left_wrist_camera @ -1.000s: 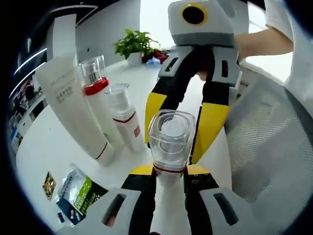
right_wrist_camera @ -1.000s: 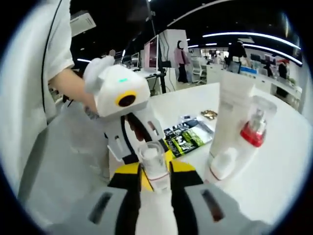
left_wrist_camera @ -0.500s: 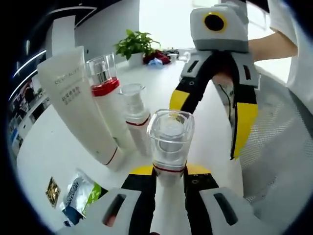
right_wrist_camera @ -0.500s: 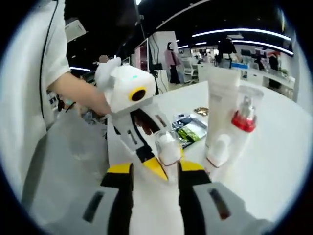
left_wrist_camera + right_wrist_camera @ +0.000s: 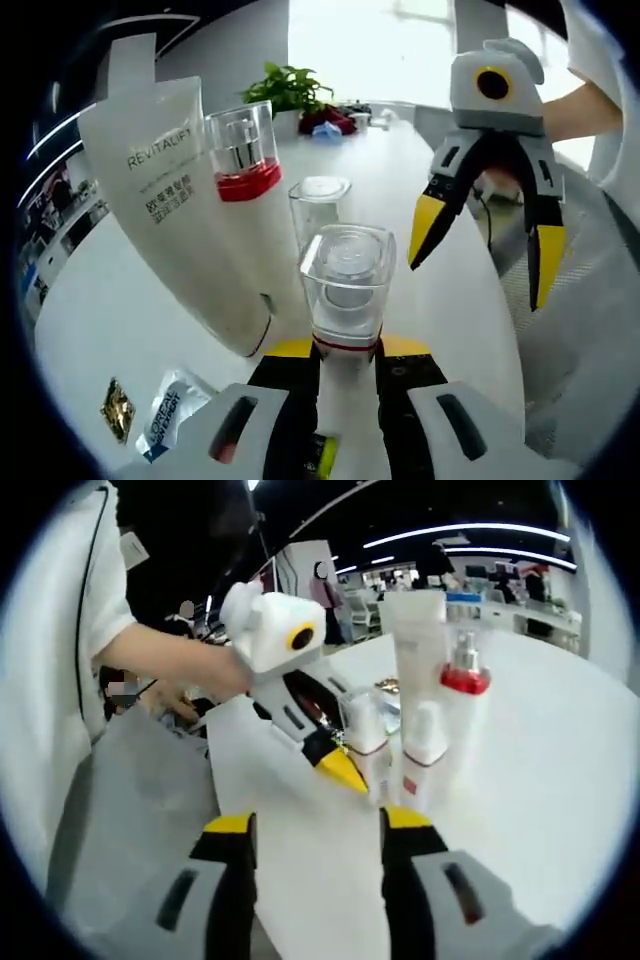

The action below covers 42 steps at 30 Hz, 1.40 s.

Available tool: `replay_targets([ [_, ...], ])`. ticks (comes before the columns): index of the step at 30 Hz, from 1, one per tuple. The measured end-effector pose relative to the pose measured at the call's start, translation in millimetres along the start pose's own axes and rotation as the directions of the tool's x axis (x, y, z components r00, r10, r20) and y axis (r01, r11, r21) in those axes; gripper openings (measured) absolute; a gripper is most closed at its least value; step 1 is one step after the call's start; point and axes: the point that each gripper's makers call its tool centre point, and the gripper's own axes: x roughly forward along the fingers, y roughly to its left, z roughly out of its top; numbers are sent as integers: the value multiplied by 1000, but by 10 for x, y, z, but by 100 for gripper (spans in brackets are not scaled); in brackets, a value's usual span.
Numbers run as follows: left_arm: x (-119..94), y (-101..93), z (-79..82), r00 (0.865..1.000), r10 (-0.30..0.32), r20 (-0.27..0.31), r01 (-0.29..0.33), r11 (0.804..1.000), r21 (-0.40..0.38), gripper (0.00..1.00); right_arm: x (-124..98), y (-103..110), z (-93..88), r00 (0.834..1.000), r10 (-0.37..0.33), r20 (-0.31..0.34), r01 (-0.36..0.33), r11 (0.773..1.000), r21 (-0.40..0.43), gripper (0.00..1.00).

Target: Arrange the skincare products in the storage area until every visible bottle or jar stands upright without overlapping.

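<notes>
My left gripper [image 5: 345, 348] is shut on a small white bottle with a clear square cap [image 5: 347, 280], held upright above the white table [image 5: 120, 320]. Just behind it stand a white tube [image 5: 170, 200], a tall bottle with a red collar [image 5: 245, 170] and a short clear-capped pump bottle [image 5: 318, 200], close together. My right gripper [image 5: 482, 275] hangs open to the right, apart from the held bottle. In the right gripper view my right gripper [image 5: 315, 830] is open with nothing between its fingers, and the left gripper [image 5: 355, 765] holds the bottle [image 5: 365, 735] beside the tube [image 5: 418, 650], the red-collared bottle [image 5: 462, 700] and the pump bottle [image 5: 425, 750].
Sachets [image 5: 170, 420] and a small gold packet [image 5: 118, 408] lie flat on the table near the left gripper. A potted plant [image 5: 285, 90] stands at the table's far end. A grey mesh chair [image 5: 590, 330] lies past the table edge. The person's arm [image 5: 170, 660] holds the left gripper.
The right gripper has opened, let go of the clear-capped bottle and drawn back. The left gripper, still holding the bottle, has moved closer to the standing tube and bottles.
</notes>
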Motion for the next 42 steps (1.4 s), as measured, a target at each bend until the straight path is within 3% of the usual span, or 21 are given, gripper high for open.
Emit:
replay_targets([
  [16, 64, 152, 61, 1000, 2, -6, -2, 1000, 16, 18, -23, -107, -24, 999, -46, 9, 46, 999, 26, 53],
  [42, 97, 140, 22, 1000, -2, -15, 2, 1000, -13, 20, -96, -94, -74, 998, -70, -3, 70, 997, 45, 54],
])
